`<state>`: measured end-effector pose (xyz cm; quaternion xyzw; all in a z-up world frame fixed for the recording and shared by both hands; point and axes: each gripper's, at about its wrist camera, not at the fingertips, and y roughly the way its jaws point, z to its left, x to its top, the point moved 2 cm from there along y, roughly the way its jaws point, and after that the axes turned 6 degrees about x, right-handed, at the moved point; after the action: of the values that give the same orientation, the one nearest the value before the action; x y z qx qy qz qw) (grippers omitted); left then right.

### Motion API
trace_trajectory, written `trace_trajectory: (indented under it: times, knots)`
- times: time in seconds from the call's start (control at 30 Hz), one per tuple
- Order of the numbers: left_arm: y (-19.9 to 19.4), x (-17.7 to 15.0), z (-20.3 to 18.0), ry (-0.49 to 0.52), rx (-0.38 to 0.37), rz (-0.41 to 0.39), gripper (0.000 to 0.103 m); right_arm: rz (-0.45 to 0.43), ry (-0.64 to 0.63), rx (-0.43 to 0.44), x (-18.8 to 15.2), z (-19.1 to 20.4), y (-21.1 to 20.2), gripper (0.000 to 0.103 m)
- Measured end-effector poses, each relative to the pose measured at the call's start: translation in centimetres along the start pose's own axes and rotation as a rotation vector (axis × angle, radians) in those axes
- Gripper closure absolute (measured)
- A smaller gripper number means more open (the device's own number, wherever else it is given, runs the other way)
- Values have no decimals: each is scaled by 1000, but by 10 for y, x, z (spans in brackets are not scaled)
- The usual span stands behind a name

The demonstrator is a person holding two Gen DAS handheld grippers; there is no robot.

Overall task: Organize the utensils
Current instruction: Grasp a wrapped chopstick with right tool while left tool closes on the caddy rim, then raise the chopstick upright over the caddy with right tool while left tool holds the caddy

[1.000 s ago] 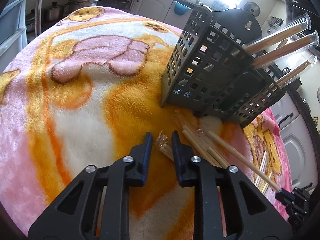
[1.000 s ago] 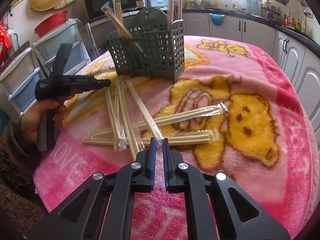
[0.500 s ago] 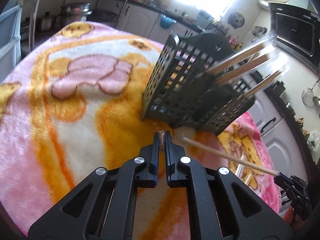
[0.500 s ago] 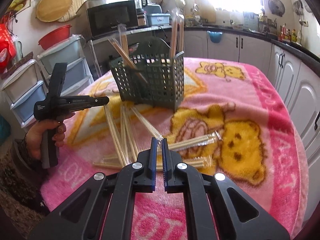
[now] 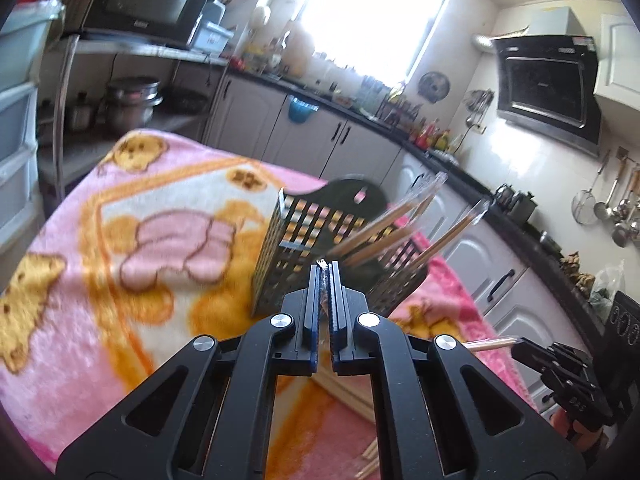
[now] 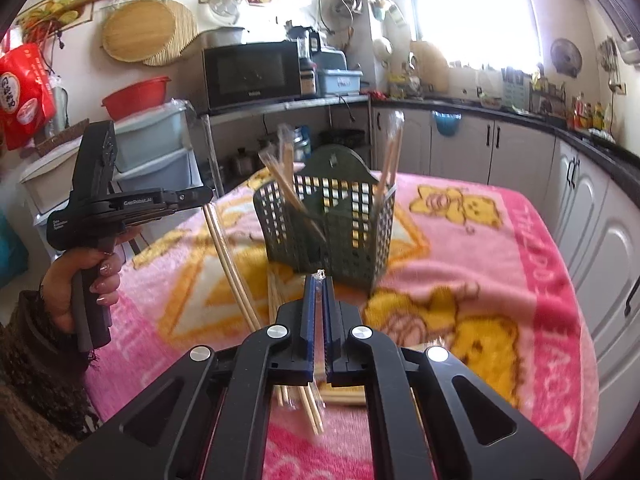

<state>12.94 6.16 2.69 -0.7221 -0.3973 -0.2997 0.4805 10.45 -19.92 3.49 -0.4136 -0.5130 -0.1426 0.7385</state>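
Observation:
A dark green slotted utensil basket (image 6: 332, 224) stands on the pink and yellow blanket (image 6: 500, 256) and holds several wrapped chopstick pairs; it also shows in the left wrist view (image 5: 304, 248). My left gripper (image 5: 325, 270) is shut on a wrapped chopstick pair, whose wrapper tip (image 5: 322, 264) sticks out between the fingers; from the right wrist view that pair (image 6: 230, 264) hangs down from the left gripper (image 6: 200, 196). My right gripper (image 6: 319, 280) is shut on another wrapped pair (image 6: 316, 404), lifted above the blanket. The right gripper (image 5: 520, 346) shows in the left wrist view too.
More wrapped chopsticks (image 6: 280, 304) lie on the blanket in front of the basket. Kitchen cabinets (image 6: 592, 200) run along the right, plastic drawers (image 6: 156, 160) and a microwave shelf (image 6: 256, 72) stand at the left.
The left gripper closed on a chopstick pair and lifted it off the blanket. The right gripper, shut all along, also rose with its pair. Both now sit higher, facing the basket.

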Motion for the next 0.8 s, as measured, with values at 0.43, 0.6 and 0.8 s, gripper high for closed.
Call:
trace_trajectory:
  times: [0.43, 0.6, 0.8]
  knots:
    - [-24, 29, -22, 42, -71, -87, 101, -100, -59, 5, 39, 14, -15, 100]
    - [-30, 40, -29, 57, -92, -113, 102, -132, -73, 2, 49, 16, -20, 100]
    - [-40, 56, -37, 72, -115, -153, 102, -174, -74, 4, 62, 13, -28, 100]
